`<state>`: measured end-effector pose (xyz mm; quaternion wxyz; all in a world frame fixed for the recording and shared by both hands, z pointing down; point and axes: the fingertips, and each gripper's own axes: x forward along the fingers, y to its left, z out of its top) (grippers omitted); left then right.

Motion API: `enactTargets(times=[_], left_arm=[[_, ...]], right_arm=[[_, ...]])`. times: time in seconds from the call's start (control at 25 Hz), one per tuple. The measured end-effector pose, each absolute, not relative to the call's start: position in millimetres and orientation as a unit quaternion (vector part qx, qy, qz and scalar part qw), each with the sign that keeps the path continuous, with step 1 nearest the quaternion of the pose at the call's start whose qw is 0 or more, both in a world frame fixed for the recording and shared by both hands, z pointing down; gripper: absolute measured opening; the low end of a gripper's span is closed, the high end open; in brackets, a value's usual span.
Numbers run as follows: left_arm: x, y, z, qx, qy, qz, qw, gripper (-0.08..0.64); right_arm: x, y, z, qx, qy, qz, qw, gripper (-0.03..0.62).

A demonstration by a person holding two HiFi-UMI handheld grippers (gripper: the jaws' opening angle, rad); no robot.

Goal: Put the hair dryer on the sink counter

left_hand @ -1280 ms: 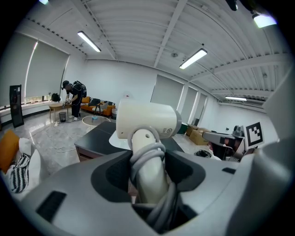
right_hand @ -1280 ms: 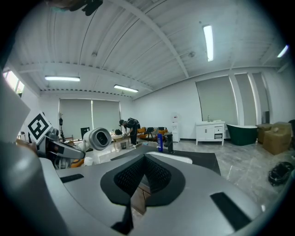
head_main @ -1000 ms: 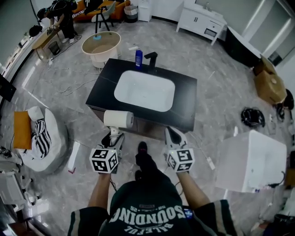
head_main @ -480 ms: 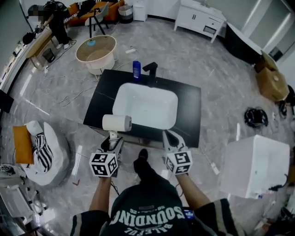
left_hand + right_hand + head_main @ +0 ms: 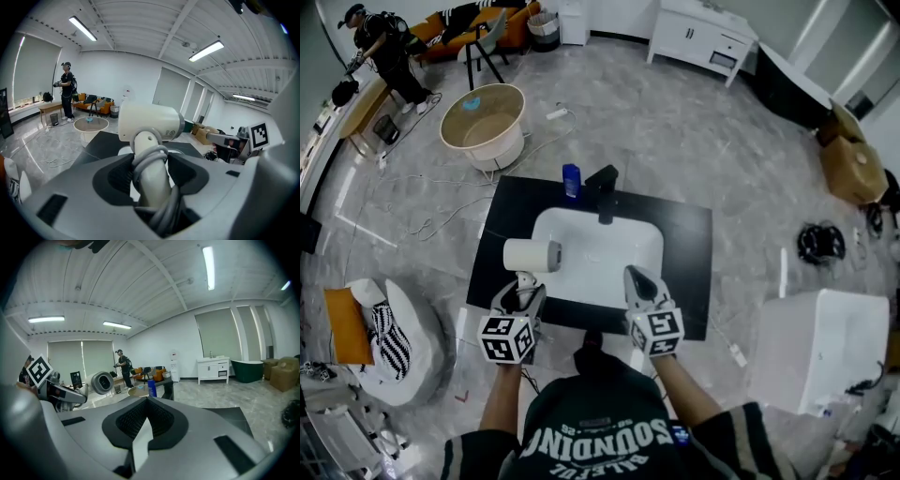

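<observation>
At sink counter (image 5: 686,251), left hand-held gripper (image 5: 522,290) pinching hair dryer (image 5: 531,255), right hand-held gripper (image 5: 637,277) closed, SOUNDING shirt (image 5: 605,417)

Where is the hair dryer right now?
In the head view it's on the left: the hair dryer, gripped by its handle in the left gripper, shows over the left rim of the white sink.

At the tabletop (image 5: 684,234) centre, a basin (image 5: 609,262); behind it a faucet (image 5: 602,183), with a bottle (image 5: 571,181) just left. Over the basin's left edge, the hair dryer (image 5: 532,255), between the left tool (image 5: 518,292) jaws. Over the basin's front rim, well apart, the right tool (image 5: 637,279).
</observation>
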<state>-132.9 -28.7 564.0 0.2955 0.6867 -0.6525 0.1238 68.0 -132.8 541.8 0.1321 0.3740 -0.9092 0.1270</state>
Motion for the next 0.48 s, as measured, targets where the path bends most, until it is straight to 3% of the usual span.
enactTargets(times=[0.2,0.48], left_arm=[[-152.3,-68.5,556.5,0.692,-0.65,0.122,0.289,0.219],[-175.1,-109.2,556.8,0.701,-0.64,0.12,0.29,0.219]], right_arm=[[55.8,-167.5,524.6,0.393,-0.908,0.103,0.105,0.0],[38.7,-190.4,528.2,0.403,-0.901,0.104,0.119,0.0]])
